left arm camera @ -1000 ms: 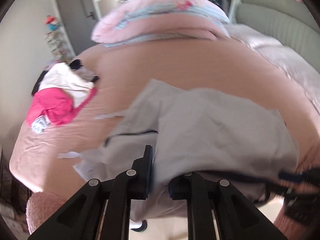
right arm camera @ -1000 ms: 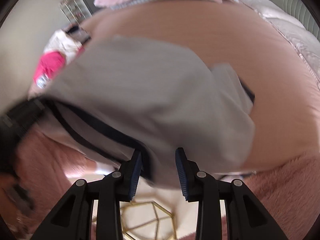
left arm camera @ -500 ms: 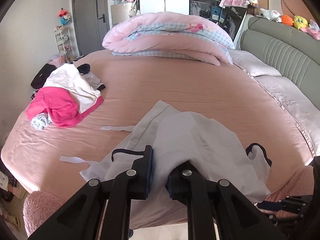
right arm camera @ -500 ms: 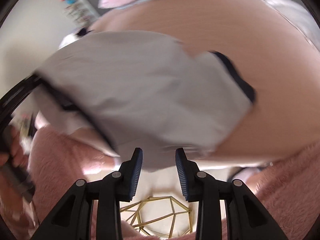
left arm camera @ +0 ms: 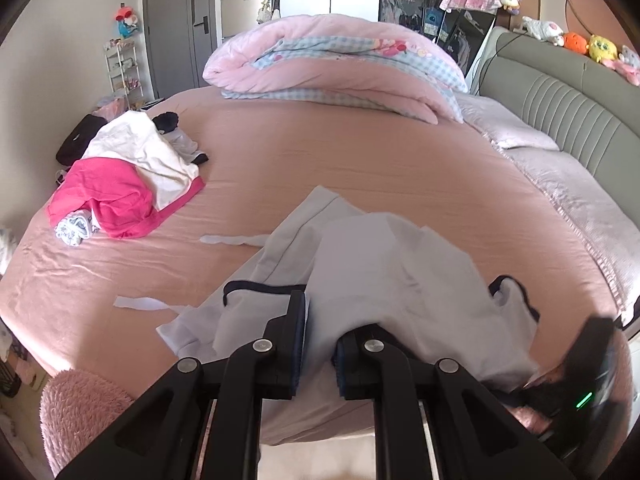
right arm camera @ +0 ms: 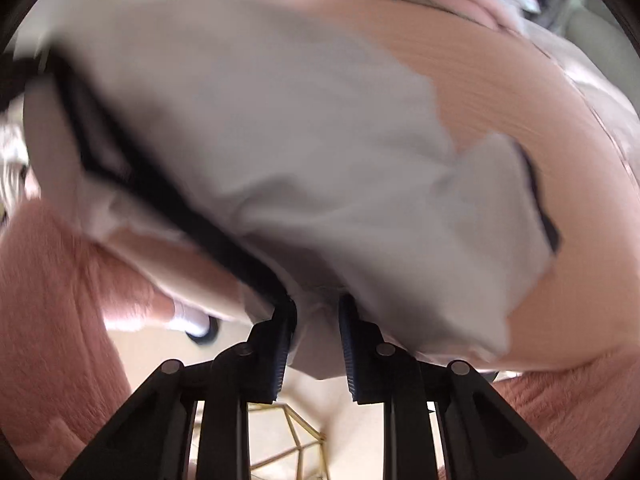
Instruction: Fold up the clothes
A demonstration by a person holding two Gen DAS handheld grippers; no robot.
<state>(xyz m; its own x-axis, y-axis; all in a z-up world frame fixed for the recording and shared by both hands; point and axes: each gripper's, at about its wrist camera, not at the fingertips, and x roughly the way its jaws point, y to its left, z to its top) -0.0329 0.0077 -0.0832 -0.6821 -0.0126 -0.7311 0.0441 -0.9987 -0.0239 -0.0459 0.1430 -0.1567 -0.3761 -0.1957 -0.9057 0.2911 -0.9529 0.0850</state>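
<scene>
The pale grey garment with dark navy trim (left arm camera: 384, 264) lies rumpled at lower centre on the pink bed sheet (left arm camera: 320, 152). Left gripper (left arm camera: 320, 344) and right gripper (right arm camera: 316, 344) each pinch its near hem — lift evenly, keeping the edge taut.

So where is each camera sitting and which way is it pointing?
Left wrist: on the left hand-held gripper, looking along its fingers across the pink bed at the grey garment and rolled duvet.
Right wrist: on the right hand-held gripper, low at the bed's edge, blurred, fabric filling the view.
Shared: the grey garment lies between both grippers' fingers; the duvet is beyond.
</scene>
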